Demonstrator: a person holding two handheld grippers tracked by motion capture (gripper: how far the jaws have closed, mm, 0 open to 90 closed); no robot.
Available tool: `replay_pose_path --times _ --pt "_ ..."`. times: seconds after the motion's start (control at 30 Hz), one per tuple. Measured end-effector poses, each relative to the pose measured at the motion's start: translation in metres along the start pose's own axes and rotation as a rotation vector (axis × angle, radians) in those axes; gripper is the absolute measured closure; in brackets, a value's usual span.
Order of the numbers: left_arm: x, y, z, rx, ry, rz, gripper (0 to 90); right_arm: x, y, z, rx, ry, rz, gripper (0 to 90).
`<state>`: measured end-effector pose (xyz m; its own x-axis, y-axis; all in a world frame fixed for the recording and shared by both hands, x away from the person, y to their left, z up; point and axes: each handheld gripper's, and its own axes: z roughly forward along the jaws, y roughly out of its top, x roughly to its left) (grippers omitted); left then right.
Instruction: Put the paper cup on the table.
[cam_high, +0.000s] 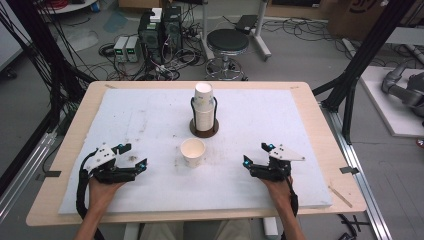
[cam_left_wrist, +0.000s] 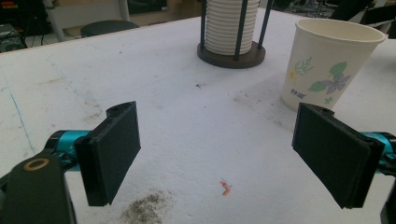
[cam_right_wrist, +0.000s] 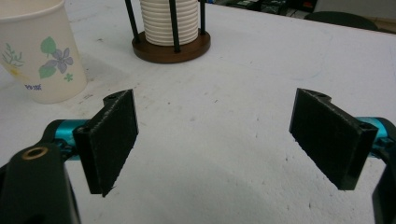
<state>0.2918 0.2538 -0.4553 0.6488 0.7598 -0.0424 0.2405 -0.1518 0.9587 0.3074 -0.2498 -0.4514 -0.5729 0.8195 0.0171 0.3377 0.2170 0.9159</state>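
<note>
Hiding cup stack (cam_left_wrist: 232, 25) top: upper frame edge.

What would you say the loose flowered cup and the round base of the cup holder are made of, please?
The loose cream flowered cup looks like matte paper: thin rolled rim, printed flowers. The dark brown round holder base seems to be wood with a smooth finish, though stained plastic is possible.
</note>
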Motion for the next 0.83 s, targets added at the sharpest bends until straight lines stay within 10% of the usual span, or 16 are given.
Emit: replay_pose_path --times 0.83 --pt "0.0001 -0.0006 -0.0013 -0.012 0.002 0.004 15.3 0.0005 -0.0002 -0.0004 -0.002 0.002 -0.004 15.7"
